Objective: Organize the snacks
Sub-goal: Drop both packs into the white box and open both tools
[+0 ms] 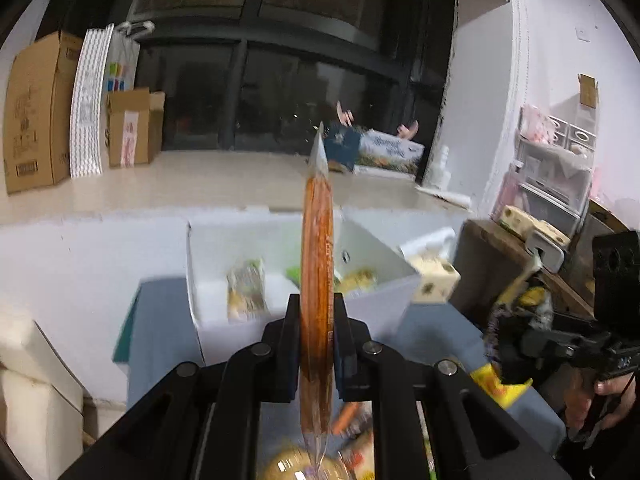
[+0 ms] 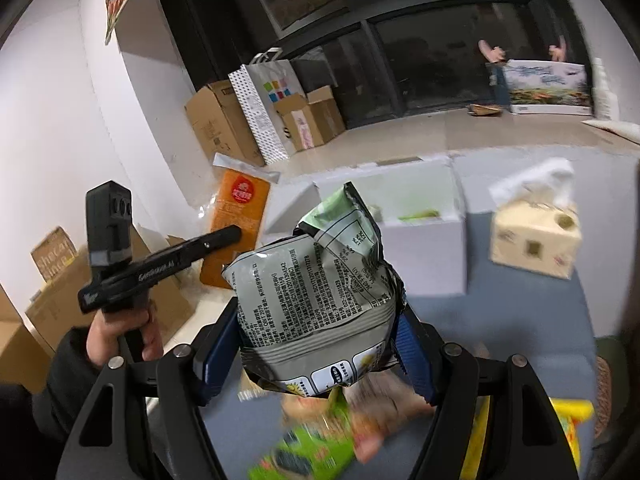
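1. A dim room with dark window panes and white walls lies behind a pale tiled floor (image 2: 400, 136), where cardboard boxes (image 2: 216, 120) stand against the wall, well behind the white box
2. A grey-blue tabletop (image 2: 500, 320) carries the open white box (image 1: 372, 264), which is the landmark here; a few snack packets (image 1: 246, 288) lie inside it
3. A cream tissue box (image 2: 534, 240) sits on the tabletop just right of the white box, apart from it
4. The right gripper (image 2: 316, 344) is clenched on a crumpled grey snack bag (image 2: 312, 280), held in the air in front of the white box
5. The left gripper (image 1: 316, 336) grips a flat orange packet (image 1: 317, 248) edge-on, its upper end standing in front of the white box; the right wrist view shows it left of the box
6. Blurred loose snacks (image 2: 320, 440), green, orange and yellow, lie on the tabletop on the near side of the white box, beneath both grippers
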### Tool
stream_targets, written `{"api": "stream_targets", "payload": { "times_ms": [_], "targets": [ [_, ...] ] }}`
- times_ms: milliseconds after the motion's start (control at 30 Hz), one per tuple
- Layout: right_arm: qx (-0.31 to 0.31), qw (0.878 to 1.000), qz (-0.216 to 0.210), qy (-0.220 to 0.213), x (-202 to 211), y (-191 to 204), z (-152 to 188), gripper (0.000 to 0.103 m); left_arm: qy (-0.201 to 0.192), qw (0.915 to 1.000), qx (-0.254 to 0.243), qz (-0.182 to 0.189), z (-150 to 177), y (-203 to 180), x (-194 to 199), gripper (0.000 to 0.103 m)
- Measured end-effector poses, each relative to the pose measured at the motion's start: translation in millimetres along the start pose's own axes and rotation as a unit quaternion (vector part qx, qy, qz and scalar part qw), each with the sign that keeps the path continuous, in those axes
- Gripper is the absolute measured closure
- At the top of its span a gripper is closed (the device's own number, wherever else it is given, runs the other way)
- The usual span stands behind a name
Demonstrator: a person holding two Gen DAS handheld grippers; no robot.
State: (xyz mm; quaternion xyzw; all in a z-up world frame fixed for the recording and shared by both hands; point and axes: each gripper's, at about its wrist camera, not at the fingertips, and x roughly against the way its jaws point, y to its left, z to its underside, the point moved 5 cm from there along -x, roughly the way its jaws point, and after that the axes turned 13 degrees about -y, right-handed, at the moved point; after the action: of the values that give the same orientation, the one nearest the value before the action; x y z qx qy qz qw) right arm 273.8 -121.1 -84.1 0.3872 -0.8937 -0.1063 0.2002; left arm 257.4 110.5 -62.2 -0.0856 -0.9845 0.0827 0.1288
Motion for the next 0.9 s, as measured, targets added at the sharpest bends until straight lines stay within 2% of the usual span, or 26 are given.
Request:
{"api": "stream_targets", "payload": {
  "times_ms": [233,367,467,500,567,600,667,767,900],
  "targets": [
    [-0.028,0.999,0.037,0.009,-86,-24,-65,0.027,-0.006,0.9997,0.013,-0.020,-41,16,-58,0.088],
    [-0.029,0.997,0.063,0.031,-131,-46,-77,0.027,0.003,0.9993,0.017,-0.032,-47,28,-88,0.088],
    [-0.032,0.995,0.078,0.051,-153,-59,-75,0.026,0.032,0.9987,0.013,-0.037,-42,34,-111,0.087],
    [-0.033,0.995,0.075,0.063,-162,-62,-73,0.019,0.044,0.9977,0.013,-0.049,-38,37,-118,0.084],
    [-0.035,0.992,0.088,0.083,-171,-68,-68,0.009,0.060,0.9950,0.021,-0.078,-29,45,-126,0.037],
    [-0.035,0.991,0.097,0.084,-172,-72,-66,0.005,0.061,0.9945,0.021,-0.083,-27,47,-126,0.000],
    [-0.040,0.991,0.105,0.073,-167,-75,-64,0.000,0.049,0.9948,0.015,-0.088,-24,48,-121,0.000],
    [-0.061,0.991,0.100,0.067,-157,-81,-63,0.000,0.052,0.9952,0.021,-0.080,-20,47,-117,0.000],
    [-0.087,0.992,0.090,0.029,-133,-81,-72,0.000,0.048,0.9959,0.002,-0.077,-23,36,-105,0.000]
  ]
}}
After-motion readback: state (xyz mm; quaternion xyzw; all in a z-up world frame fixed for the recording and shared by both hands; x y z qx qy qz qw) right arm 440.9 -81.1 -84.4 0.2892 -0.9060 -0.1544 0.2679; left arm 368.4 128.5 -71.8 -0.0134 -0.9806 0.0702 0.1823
